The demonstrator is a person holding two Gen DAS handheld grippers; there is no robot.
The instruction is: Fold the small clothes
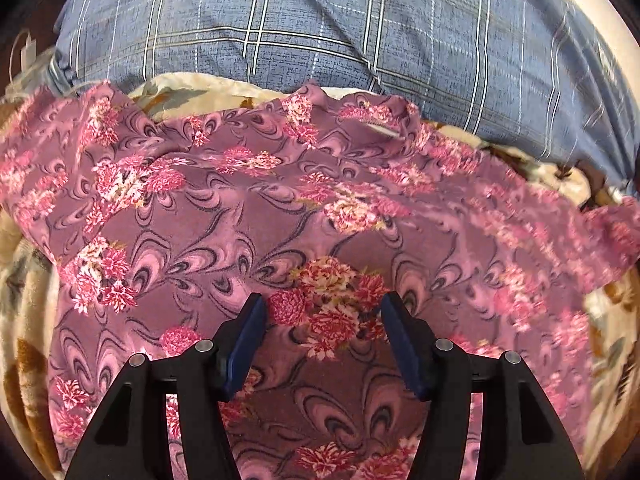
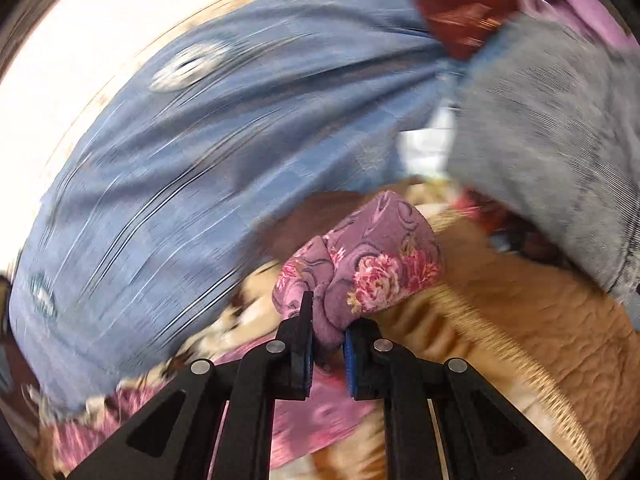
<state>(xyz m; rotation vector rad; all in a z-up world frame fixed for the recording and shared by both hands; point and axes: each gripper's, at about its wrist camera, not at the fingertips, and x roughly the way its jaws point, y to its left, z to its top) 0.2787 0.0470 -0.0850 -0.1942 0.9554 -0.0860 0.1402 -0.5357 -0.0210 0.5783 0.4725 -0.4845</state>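
The right tool [image 2: 326, 326] pinches a bunched corner of the floral garment [image 1: 280, 216] spread on the blanket [image 1: 24, 360], the left tool [image 1: 322, 312] hangs released above it, so a fold seems underway, next needing the corner carried across.

A mauve garment [image 1: 280, 208] of soft, matt printed cloth, patterned with pink flowers, lies over a plush cream-and-brown blanket [image 1: 24, 360] whose pile looks fleecy at nine o'clock. At twelve o'clock, a blue plaid pillow [image 1: 320, 28] shows a woven, matt weave. The left gripper [image 1: 323, 312] is matt black plastic with dull silver metal pins and blue rubbery pads; the right gripper [image 2: 326, 320] is alike.
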